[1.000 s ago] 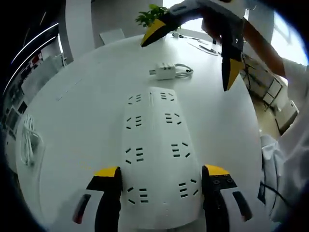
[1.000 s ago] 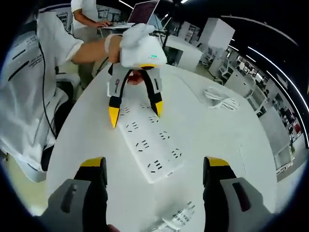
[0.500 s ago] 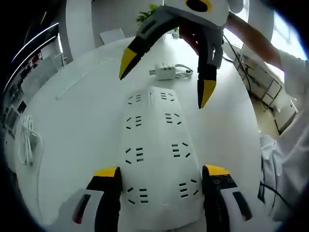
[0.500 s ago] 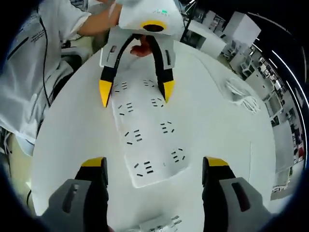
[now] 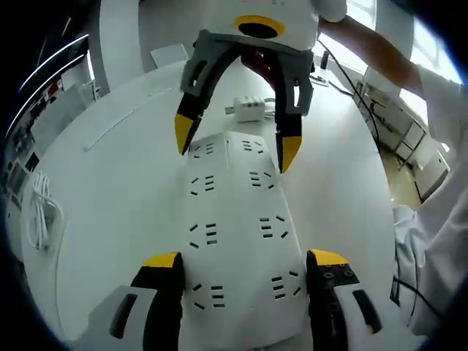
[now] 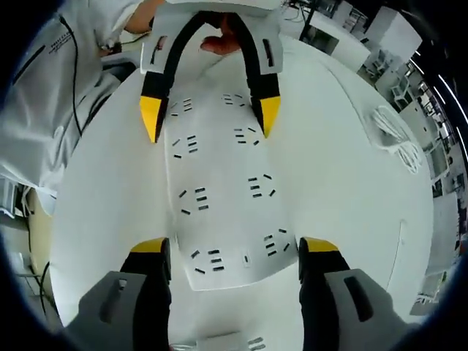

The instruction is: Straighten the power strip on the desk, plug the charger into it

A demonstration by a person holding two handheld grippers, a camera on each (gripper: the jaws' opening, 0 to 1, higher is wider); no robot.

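Note:
A long white power strip [image 5: 234, 234] lies flat on the round white desk [image 5: 110, 168]. My left gripper [image 5: 245, 259] is open, its yellow-tipped jaws flanking the strip's near end. My right gripper [image 5: 235, 142] reaches in from the top, open, with its tips down on either side of the far end. Behind it sits the white charger [image 5: 248, 108] with its cable. In the right gripper view the same strip [image 6: 219, 197] runs from my right gripper [image 6: 234, 246] up to the left gripper [image 6: 210, 115]. Part of the charger [image 6: 223, 342] peeks in at the bottom edge.
A coiled white cable [image 5: 40, 212] lies near the desk's left edge, and the cable [image 6: 395, 142] appears at the right in the right gripper view. A person's white sleeve [image 6: 51, 95] hangs beside the desk. Office desks and shelves stand beyond.
My right gripper has come down from above the charger to straddle the strip's far end. The left gripper has stayed at the near end.

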